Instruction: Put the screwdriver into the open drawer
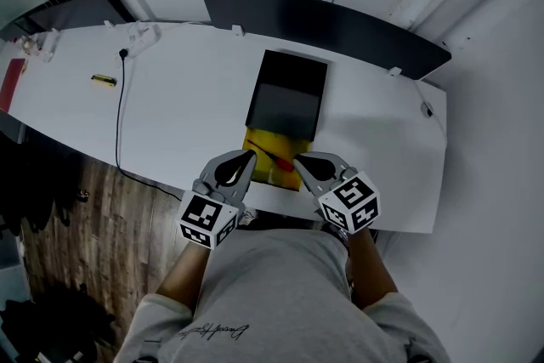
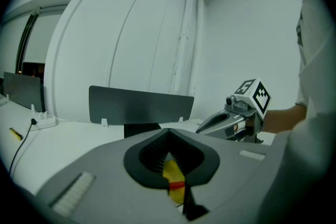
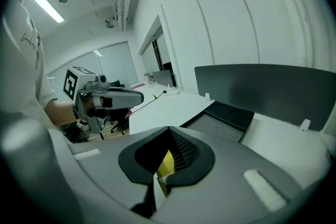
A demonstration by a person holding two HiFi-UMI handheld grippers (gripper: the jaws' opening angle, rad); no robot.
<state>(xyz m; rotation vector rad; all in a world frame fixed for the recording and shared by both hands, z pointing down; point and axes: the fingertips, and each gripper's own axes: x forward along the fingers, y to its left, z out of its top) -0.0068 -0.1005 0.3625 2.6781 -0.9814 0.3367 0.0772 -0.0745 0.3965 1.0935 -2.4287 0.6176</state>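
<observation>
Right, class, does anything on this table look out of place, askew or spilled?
Nothing spilled or damaged. The yellow drawer stands pulled out of the black cabinet, with a red tool lying slantwise in it. A black cable trails off the table edge.

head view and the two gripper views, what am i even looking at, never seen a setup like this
There is no robot here. A person holds a hand-held two-jaw tool in each hand: the left gripper and the right gripper. The cubes with square markers are part of them.

The head view comes from a camera on the person's head, looking down. The other two pictures come from a camera on each gripper, looking along its own jaws.

On the white desk stands a black box with its yellow drawer pulled open. A thin red thing, likely the screwdriver, lies in it. A black cable runs to the left.

Both grippers have their jaws together and hold nothing.
</observation>
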